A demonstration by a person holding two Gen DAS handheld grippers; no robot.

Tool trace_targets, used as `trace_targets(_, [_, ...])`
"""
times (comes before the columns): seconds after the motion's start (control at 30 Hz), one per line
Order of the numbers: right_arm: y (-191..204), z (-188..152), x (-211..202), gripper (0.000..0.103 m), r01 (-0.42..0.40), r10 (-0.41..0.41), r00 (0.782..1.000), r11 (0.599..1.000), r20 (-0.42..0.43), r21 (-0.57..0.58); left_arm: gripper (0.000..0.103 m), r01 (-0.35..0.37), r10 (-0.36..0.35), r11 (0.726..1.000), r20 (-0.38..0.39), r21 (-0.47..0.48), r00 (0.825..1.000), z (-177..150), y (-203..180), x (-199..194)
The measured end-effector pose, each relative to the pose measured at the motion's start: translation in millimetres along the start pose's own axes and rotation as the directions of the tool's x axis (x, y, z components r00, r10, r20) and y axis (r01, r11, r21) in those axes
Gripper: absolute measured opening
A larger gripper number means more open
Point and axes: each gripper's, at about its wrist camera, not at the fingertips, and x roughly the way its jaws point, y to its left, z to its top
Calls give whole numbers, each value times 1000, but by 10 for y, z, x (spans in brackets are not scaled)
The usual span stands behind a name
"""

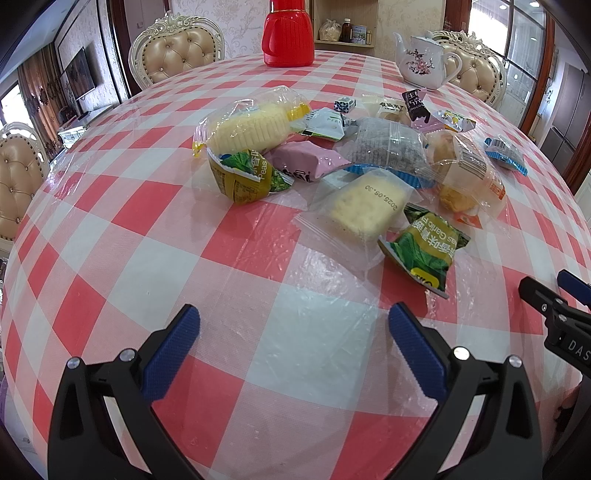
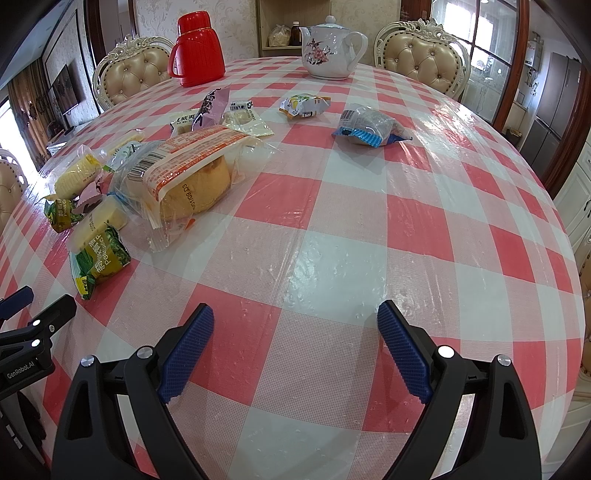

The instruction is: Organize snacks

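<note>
Several wrapped snacks lie heaped on the red-and-white checked table. Nearest is a green pea packet, with a clear cracker pack behind it. Further back lie a yellow cake roll, a pink packet, a grey cake pack and an orange-labelled bread bag. A small blue-edged packet and a yellow packet lie apart. My left gripper is open and holds nothing, short of the heap. My right gripper is open over bare cloth.
A red thermos and a white flowered teapot stand at the table's far side. Padded cream chairs ring the table. The right gripper's body shows at the left view's right edge.
</note>
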Motion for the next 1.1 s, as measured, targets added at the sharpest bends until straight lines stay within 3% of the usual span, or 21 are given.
trace_targets(0.7, [13,-13,4,87,-7,7,1000,1000,-12,-5,102,4,-4,1000,-12,7,1000,5,3,-3])
trace_targets(0.8, [-134,133,-75,87,-132,128,991,982,42,136,102,28,-28,999,-18,21,999,-32,66,-46])
trace_targets(0.97, [76,483,-96,87,-232,215,971,953,104,196,102,95,-88,987,60,-129,994,-78,329,-159])
trace_targets(1.03, [255,663,-44,87,-259,242,965,943,106,210,102,120,-86,963,148,-240,985,-140,535,-282])
trace_targets(1.1, [430,818,53,87,-239,224,970,948,92,210,102,142,-89,945,187,-295,978,-171,636,-325])
